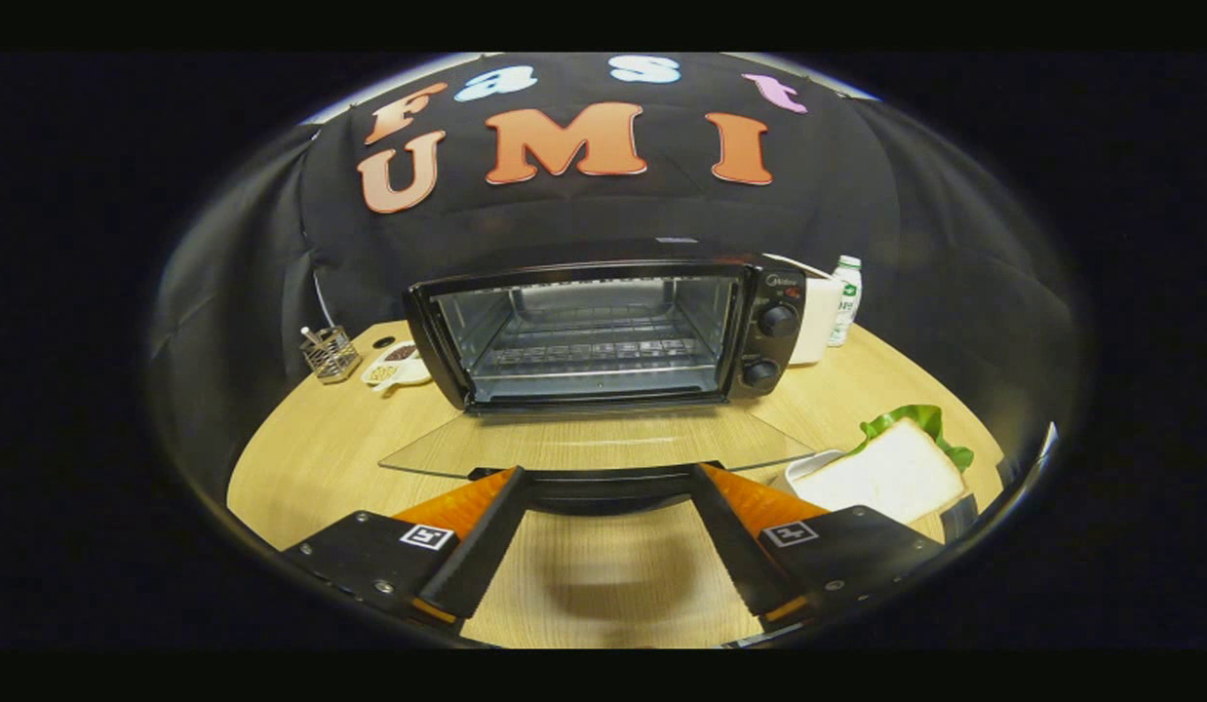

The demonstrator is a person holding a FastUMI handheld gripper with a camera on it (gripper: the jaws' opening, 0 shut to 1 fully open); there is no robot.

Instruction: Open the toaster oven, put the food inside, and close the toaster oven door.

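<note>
Even overhead light, fairly bright on the table point(311, 458). Soft shadow on the wood between the spread fingers point(486, 546) of the gripper point(608, 475). Pale glare streak on the lowered glass door point(594, 444); oven point(603, 327) interior sheen. Strong fisheye bowing at edges; rim dark, slightly soft. Centre sharp.

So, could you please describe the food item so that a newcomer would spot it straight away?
Start at the black toaster oven on the wooden table, its glass door folded down flat. The sandwich lies to the right of that door, beyond the open claw. It alone is white bread with green lettuce poking out.
</note>
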